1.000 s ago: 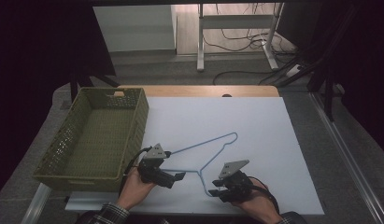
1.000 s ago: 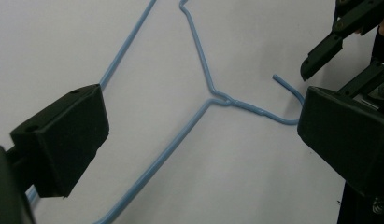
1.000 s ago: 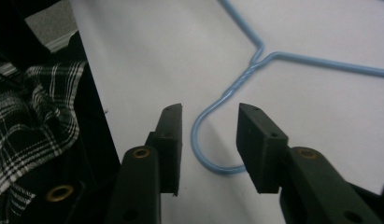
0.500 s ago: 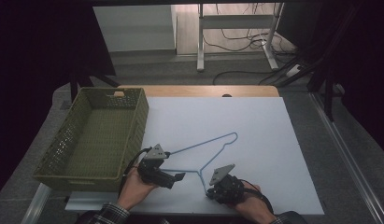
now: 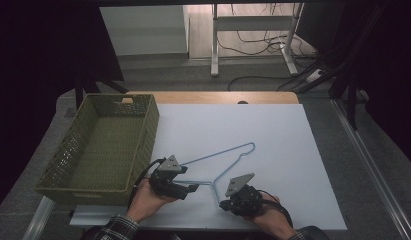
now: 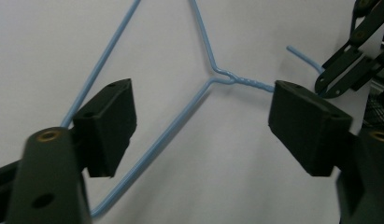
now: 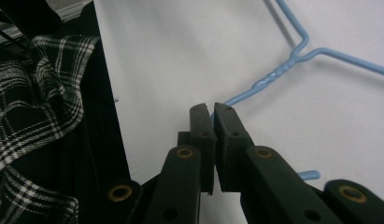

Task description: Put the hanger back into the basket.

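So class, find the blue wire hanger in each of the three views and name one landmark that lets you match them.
High view: the blue wire hanger lies on the white table, lower centre, between the two grippers.
Left gripper view: it runs from the top edge down between the open jaws.
Right gripper view: upper right, with its hook wire nipped in the shut jaws.
Shared landmark: the twisted neck.

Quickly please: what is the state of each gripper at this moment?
Left gripper: open; its jaws have just been closing, and the blue wire hanger lies between them, not yet pinched.
Right gripper: shut on the hanger's hook.
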The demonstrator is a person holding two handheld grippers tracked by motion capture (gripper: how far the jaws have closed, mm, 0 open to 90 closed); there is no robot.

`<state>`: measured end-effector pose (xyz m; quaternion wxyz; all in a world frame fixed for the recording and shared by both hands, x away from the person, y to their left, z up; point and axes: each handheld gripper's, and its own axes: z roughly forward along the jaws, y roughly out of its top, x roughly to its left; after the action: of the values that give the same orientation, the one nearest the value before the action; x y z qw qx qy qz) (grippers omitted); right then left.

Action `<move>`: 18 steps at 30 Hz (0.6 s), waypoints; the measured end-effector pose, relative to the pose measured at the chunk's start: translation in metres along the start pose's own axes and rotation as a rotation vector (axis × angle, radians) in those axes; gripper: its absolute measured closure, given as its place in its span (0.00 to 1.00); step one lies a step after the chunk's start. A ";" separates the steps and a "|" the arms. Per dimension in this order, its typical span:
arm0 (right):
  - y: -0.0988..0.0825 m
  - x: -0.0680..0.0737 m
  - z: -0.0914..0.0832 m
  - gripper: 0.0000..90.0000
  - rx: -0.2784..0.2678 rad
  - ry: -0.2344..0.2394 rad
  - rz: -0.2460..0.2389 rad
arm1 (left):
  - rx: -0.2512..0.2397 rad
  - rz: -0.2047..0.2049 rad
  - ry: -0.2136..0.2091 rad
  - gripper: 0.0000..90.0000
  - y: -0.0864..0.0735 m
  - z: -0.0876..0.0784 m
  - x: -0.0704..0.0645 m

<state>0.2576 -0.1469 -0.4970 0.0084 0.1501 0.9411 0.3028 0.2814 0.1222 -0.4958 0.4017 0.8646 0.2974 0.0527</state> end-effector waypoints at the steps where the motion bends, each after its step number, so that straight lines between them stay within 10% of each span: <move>1: 0.002 0.000 -0.004 0.96 -0.011 0.000 -0.004 | 0.018 0.010 0.002 0.35 0.002 0.005 0.000; 18: 0.012 -0.002 -0.022 0.96 -0.068 0.001 -0.010 | 0.180 0.133 0.033 0.64 0.014 0.048 0.003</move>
<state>0.2602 -0.1500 -0.4723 0.0146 0.1451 0.9311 0.3345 0.3068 0.0852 -0.5180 0.3133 0.9139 0.2493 0.0667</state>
